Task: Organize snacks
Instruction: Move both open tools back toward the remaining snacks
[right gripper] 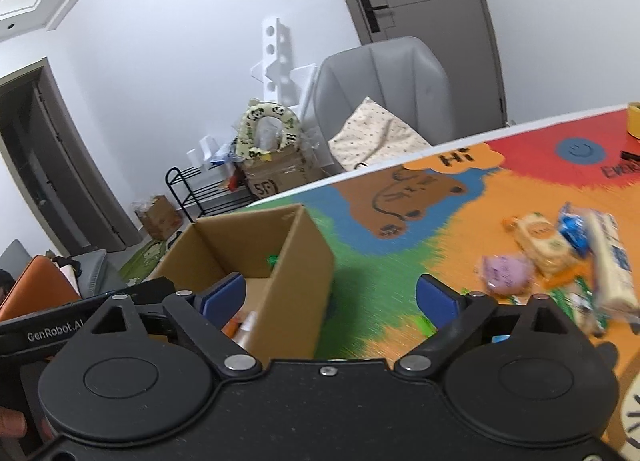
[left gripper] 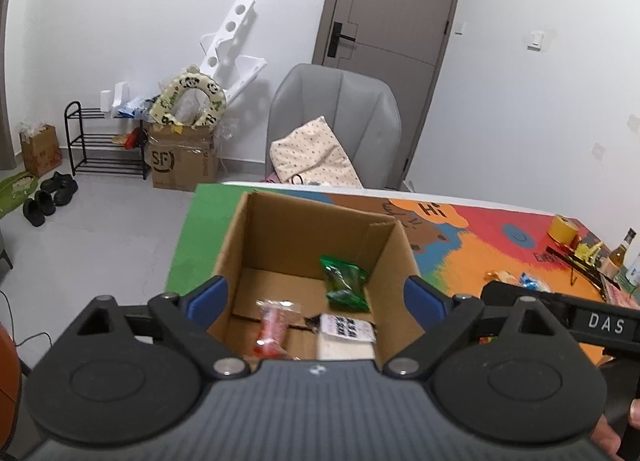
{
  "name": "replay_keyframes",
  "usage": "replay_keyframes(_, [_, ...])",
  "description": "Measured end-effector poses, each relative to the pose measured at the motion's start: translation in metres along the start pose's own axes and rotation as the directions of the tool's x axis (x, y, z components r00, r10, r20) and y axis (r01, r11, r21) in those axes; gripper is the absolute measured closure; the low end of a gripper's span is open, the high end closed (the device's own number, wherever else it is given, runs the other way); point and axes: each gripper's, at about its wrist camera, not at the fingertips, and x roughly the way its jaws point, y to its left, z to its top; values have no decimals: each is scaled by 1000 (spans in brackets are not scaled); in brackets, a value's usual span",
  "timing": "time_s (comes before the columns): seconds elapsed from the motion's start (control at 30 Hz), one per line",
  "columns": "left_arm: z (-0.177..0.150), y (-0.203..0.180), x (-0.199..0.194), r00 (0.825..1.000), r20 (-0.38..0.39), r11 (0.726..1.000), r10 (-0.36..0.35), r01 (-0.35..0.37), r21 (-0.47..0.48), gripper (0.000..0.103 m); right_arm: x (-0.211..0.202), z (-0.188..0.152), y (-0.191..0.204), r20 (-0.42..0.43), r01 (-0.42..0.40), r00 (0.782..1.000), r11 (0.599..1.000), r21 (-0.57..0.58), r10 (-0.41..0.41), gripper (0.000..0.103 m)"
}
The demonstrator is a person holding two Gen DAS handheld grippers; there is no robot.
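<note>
An open cardboard box stands on the colourful table mat. Inside lie a green snack packet, a red-orange packet and a white packet. My left gripper is open and empty, just above the box's near edge. My right gripper is open and empty, over the box's right wall. To its right on the mat lie loose snacks: a purple packet, a cream packet, a blue packet and a long white packet.
A grey chair with a dotted cushion stands behind the table. A yellow tape roll, a bottle and a small rack sit at the table's far right. A shoe rack and an SF carton stand by the wall.
</note>
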Motion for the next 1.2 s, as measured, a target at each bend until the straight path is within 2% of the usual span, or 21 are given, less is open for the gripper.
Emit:
replay_keyframes(0.33, [-6, -26, -5, 998, -31, 999, -51, 51, 17, 9, -25, -5, -26, -6, 7, 1000, 999, 51, -6, 0])
replay_keyframes(0.7, [-10, -56, -11, 992, -66, 993, -111, 113, 26, 9, -49, -8, -51, 6, 51, 999, 996, 70, -51, 0])
replay_keyframes(1.2, [-10, -98, -9, 982, -98, 983, -158, 166, 77, 9, -69, -12, -88, 14, 97, 995, 989, 112, -100, 0])
